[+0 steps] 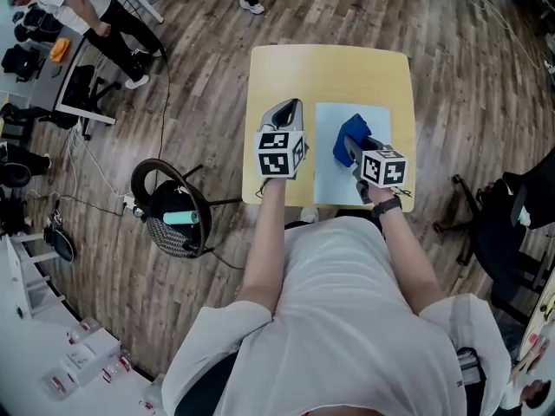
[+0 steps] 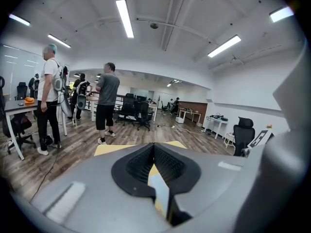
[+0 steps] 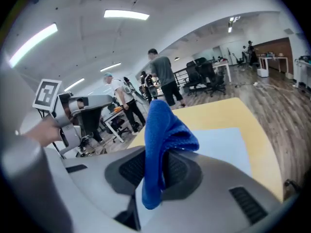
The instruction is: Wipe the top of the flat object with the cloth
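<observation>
The flat object is a pale blue sheet (image 1: 334, 176) lying on the right half of a yellow table (image 1: 329, 68). My right gripper (image 1: 350, 148) hovers over the sheet's near part, shut on a bunched blue cloth (image 1: 350, 132). In the right gripper view the cloth (image 3: 163, 130) stands up from between the jaws of that gripper (image 3: 160, 165), with the sheet (image 3: 221, 142) beyond it. My left gripper (image 1: 293, 106) is held over the table's left part, beside the sheet. Its jaws (image 2: 154, 147) meet at the tip with nothing between them.
Wooden floor surrounds the small table. A round black stool (image 1: 173, 206) stands on the floor at the left, a black office chair (image 1: 512, 211) at the right. Several people (image 2: 107, 101) stand among desks and chairs farther back in the room.
</observation>
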A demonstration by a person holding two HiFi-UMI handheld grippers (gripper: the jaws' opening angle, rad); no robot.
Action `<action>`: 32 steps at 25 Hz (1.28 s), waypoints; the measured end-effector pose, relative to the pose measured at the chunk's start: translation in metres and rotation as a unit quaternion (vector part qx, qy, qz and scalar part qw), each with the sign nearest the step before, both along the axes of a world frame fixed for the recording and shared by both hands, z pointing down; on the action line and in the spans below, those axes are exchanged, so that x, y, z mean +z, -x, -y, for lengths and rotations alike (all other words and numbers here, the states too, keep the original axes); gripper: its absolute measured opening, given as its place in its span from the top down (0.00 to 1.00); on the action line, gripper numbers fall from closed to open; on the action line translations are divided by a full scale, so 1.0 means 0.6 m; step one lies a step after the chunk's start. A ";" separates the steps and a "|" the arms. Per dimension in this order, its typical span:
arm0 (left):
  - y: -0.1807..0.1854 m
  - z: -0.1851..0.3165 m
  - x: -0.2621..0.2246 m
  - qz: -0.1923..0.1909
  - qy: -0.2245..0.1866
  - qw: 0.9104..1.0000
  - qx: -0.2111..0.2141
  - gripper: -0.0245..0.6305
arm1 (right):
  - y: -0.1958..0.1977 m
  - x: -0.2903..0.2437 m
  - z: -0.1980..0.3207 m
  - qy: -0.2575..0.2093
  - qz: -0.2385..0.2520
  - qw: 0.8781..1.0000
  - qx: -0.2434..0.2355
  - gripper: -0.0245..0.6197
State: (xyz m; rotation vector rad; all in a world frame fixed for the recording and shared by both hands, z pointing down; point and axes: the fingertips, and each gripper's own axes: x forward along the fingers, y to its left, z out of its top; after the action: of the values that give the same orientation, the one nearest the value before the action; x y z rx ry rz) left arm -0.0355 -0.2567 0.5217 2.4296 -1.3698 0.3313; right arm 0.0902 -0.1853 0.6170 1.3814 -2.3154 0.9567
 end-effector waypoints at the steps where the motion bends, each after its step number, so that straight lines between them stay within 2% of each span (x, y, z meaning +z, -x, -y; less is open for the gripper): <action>1: 0.012 -0.001 0.000 0.001 0.000 1.000 -0.007 0.95 | 0.032 0.001 0.000 0.002 0.007 1.000 -0.019 0.86; 7: 0.099 -0.011 -0.010 0.003 -0.006 0.998 -0.057 0.95 | 0.176 0.034 -0.024 0.023 0.023 0.994 -0.108 0.86; 9: 0.121 -0.012 -0.013 0.002 -0.008 0.998 -0.068 0.95 | 0.190 0.057 -0.032 0.038 0.007 0.993 -0.116 0.86; 12: 0.135 -0.009 -0.015 0.000 -0.009 0.997 -0.074 0.95 | 0.178 0.085 -0.038 0.052 -0.028 0.992 -0.111 0.86; 16: 0.116 -0.006 -0.011 -0.002 -0.008 0.998 -0.056 0.95 | 0.126 0.096 -0.046 0.061 -0.046 0.994 -0.078 0.86; 24: 0.020 0.001 0.004 0.000 -0.001 1.000 0.006 0.95 | -0.037 0.088 -0.064 0.057 -0.071 0.996 0.018 0.86; 32: -0.053 -0.009 0.008 0.003 0.002 0.999 0.052 0.95 | -0.207 0.069 -0.108 0.052 -0.109 0.986 0.117 0.86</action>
State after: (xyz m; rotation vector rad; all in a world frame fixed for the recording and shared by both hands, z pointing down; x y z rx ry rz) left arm -0.0036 -0.2512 0.5268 2.5039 -1.2478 0.3664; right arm 0.2141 -0.1205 0.6584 1.6494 -1.9491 0.9242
